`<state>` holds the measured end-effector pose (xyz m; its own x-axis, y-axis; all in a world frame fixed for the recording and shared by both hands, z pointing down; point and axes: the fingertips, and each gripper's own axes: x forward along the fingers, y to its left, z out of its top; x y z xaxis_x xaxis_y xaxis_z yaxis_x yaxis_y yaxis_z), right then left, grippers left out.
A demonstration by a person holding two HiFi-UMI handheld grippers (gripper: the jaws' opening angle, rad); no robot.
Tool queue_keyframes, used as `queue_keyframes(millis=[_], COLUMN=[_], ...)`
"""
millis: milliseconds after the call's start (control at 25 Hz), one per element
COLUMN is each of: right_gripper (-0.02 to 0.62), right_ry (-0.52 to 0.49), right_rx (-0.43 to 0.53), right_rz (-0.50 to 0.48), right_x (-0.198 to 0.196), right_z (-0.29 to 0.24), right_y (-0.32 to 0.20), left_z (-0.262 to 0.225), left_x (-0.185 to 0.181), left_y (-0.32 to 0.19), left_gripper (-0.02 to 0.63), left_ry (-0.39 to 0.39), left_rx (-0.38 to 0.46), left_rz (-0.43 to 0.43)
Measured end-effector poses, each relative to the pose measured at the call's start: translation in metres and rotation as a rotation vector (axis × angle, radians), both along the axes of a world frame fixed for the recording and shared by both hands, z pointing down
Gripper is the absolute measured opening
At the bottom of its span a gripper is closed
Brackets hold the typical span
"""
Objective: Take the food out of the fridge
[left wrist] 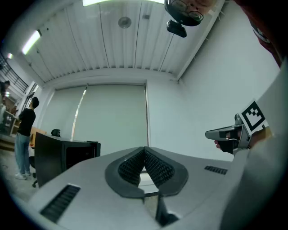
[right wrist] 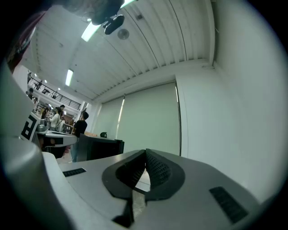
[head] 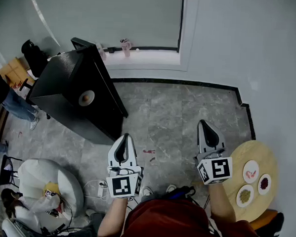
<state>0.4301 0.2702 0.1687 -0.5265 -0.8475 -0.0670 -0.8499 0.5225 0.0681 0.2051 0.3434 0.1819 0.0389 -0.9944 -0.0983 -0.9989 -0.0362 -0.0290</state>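
A black fridge (head: 72, 94) stands on the grey stone floor at the left, near the window wall, and shows as a dark box in the left gripper view (left wrist: 63, 155) and the right gripper view (right wrist: 101, 148). Its inside is hidden, and no food shows in it. My left gripper (head: 126, 136) hangs above the floor just right of the fridge's near corner, jaws shut and empty (left wrist: 144, 149). My right gripper (head: 202, 123) is held further right, also shut with nothing between its pads (right wrist: 146, 152). Neither touches the fridge.
A round wooden table (head: 265, 151) at the right carries three small plates of food (head: 250, 171). A white beanbag (head: 41, 177) and cables (head: 100, 187) lie at the lower left. A person (left wrist: 22, 134) stands beyond the fridge. The wall runs along the right.
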Motion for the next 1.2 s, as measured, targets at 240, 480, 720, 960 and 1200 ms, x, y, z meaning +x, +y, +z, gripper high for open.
queue_keyframes(millis=[240,480,720,960,1200], right_gripper=[0.020,0.021,0.021,0.021,0.021], right_ry=[0.003,0.006,0.019,0.020,0.021], right_rx=[-0.002,-0.002,0.020,0.028,0.040], right_rz=[0.000,0.015,0.032,0.064,0.054], right_x=[0.004,0.014,0.039,0.072,0.095], right_z=[0.006,0.005,-0.001,-0.007,-0.012], right_y=[-0.003,-0.002,-0.005,-0.007,-0.016], left_z=[0.002,-0.003,-0.012,-0.016,-0.011], left_x=[0.007,0.018,0.041,0.069,0.093], left_y=[-0.003,-0.006,-0.013,-0.019,-0.028], left_gripper=[0.014,0.014,0.014,0.014,0.014], left_ry=[-0.004,0.004,0.024,0.014,-0.020], left_rx=[-0.004,0.003,0.014,0.019,-0.011], left_rz=[0.009,0.017,0.020,0.009,-0.011])
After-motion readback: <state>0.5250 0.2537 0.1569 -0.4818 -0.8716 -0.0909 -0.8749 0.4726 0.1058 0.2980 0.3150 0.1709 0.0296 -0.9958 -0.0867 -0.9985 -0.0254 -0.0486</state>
